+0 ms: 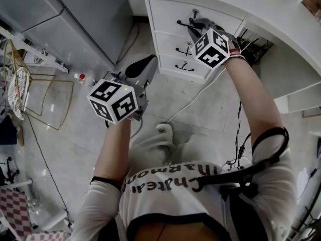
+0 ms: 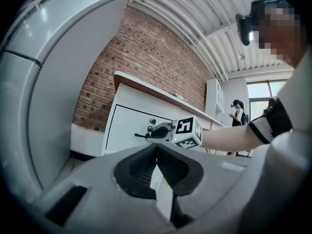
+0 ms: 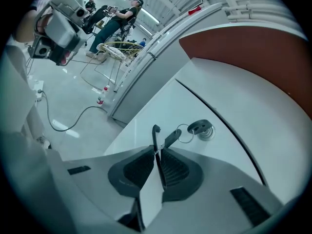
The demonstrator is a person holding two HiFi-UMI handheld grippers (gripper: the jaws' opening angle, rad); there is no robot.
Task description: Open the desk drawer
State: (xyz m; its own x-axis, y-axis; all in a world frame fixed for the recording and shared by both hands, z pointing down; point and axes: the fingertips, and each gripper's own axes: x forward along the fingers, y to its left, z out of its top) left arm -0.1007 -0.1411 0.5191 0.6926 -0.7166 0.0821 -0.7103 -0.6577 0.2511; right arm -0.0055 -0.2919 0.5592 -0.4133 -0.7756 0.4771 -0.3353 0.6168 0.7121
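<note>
Right hand-held gripper (image 3: pixel 157 152) pinched tight on the thin black handle (image 3: pixel 155 136) of the top drawer (image 1: pixel 168 10), far right in the scene, beside a key (image 3: pixel 202 128) in its lock; left hand-held gripper (image 2: pixel 156 155) closed on nothing, nearer, above the floor (image 1: pixel 200 104)

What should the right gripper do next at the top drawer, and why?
Probably pull the right gripper straight back toward the person. Its fingers look closed on the black handle of the top drawer, whose front seems flush with the drawers below. So the grasp appears made and the drawer not yet open. The left gripper is shut and empty.
</note>
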